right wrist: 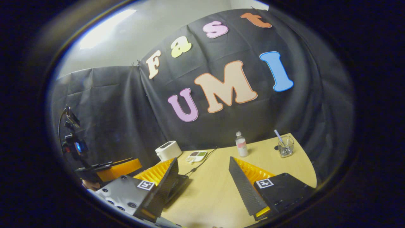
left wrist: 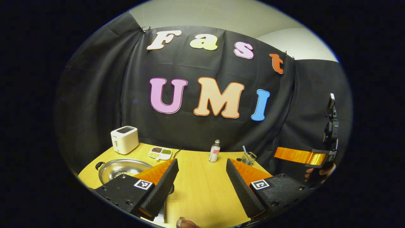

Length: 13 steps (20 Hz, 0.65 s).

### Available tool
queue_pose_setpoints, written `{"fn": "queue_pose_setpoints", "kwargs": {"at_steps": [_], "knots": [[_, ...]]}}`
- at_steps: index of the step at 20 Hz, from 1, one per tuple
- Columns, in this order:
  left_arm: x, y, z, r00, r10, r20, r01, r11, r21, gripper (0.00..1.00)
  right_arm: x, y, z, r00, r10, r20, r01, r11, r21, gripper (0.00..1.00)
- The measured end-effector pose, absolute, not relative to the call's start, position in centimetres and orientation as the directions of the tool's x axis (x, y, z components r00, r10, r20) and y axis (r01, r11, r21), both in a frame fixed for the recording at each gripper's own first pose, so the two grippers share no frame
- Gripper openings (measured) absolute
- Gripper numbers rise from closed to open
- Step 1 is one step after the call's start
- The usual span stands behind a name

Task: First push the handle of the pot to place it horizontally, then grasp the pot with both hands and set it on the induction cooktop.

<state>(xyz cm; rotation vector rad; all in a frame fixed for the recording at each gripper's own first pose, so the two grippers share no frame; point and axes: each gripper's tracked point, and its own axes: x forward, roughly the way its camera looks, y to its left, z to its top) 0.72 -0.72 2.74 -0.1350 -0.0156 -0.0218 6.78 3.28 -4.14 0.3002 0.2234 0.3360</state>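
A steel pot (left wrist: 121,167) with a small black side handle (left wrist: 99,165) stands on the wooden table (left wrist: 202,193) at the left, partly hidden behind my left finger. My left gripper (left wrist: 201,163) is open above the table, to the right of the pot and not touching it. A flat dark slab that looks like the induction cooktop (right wrist: 179,184) lies behind one finger of my right gripper (right wrist: 202,160), with a cable (right wrist: 202,162) running from it toward the wall. The right gripper is open and holds nothing.
Along the back of the table stand a white toaster (left wrist: 124,139), a divided dish of beans (left wrist: 160,153), a small bottle (left wrist: 214,151) and a glass with a straw (left wrist: 249,157). The other gripper (left wrist: 303,156) hovers off the table's right edge, a hand (left wrist: 319,172) holding it.
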Motion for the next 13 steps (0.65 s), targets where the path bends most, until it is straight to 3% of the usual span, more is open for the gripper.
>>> {"fn": "queue_pose_setpoints", "kwargs": {"at_steps": [1,2,6,7,13], "knots": [[0.7,-1.0,2.7,0.999,-0.030,0.021,0.032,0.989,-0.141,0.97,6.5,3.3,-4.3,0.916,0.362,-0.173,-0.292,0.897,0.332,0.93],[0.7,-1.3,2.9,0.999,-0.040,0.025,0.043,0.988,-0.148,0.97,6.3,3.4,-4.3,0.913,0.366,-0.179,-0.295,0.896,0.332,0.99],[0.6,-1.3,2.1,0.998,-0.059,0.001,0.058,0.984,-0.171,0.96,5.9,4.5,-4.7,0.901,0.391,-0.186,-0.316,0.888,0.334,0.99],[0.6,-1.3,1.9,0.998,-0.067,-0.008,0.065,0.982,-0.177,0.96,5.9,4.8,-4.8,0.899,0.396,-0.188,-0.320,0.885,0.338,0.94],[0.6,-0.7,1.4,0.997,-0.076,-0.034,0.068,0.979,-0.193,0.96,5.9,5.5,-5.5,0.892,0.401,-0.208,-0.313,0.881,0.355,0.94]]}}
